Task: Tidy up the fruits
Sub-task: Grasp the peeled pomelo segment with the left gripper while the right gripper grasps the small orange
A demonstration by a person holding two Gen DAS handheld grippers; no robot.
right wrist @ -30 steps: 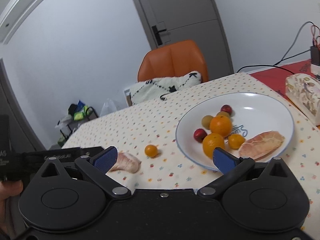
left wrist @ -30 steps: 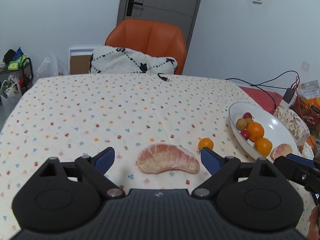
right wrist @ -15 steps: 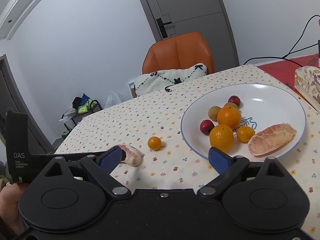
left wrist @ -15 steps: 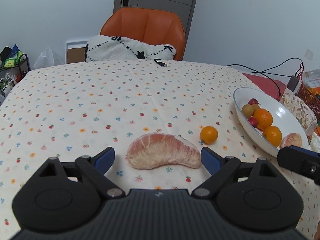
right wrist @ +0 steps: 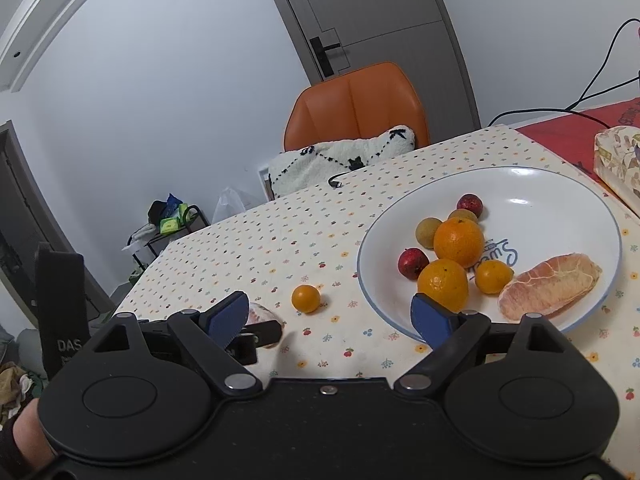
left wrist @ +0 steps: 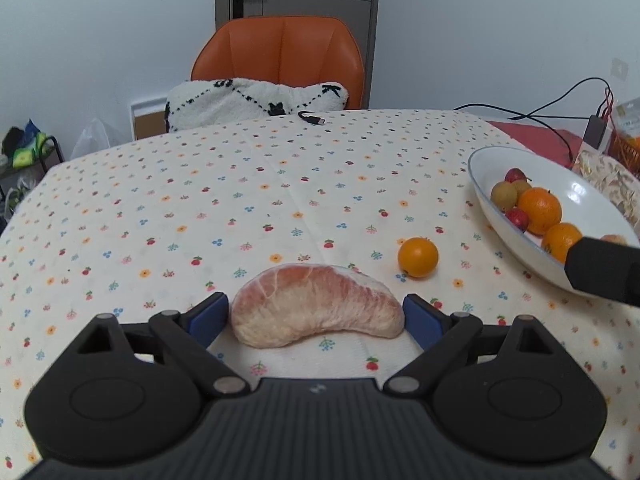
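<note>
You moved your left gripper (left wrist: 316, 314) closer; its wide-apart fingers now sat around the pomelo piece (left wrist: 316, 311), low in the frame, ready to grab. Your right gripper (right wrist: 328, 316) stayed wide apart too, holding nothing.

Left tongs (left wrist: 316, 314): matte black body, ribbed centre panel with small white logo, two round side housings, triangular cut-outs, silver pivot screws, blue finger pads (left wrist: 418, 320). Right tongs (right wrist: 332, 316): same black build, smooth centre, silver screws, blue pads (right wrist: 430, 318). White "DAS" lettering on a black upright part. Bare skin, dark cuff at the near left corner.
</note>
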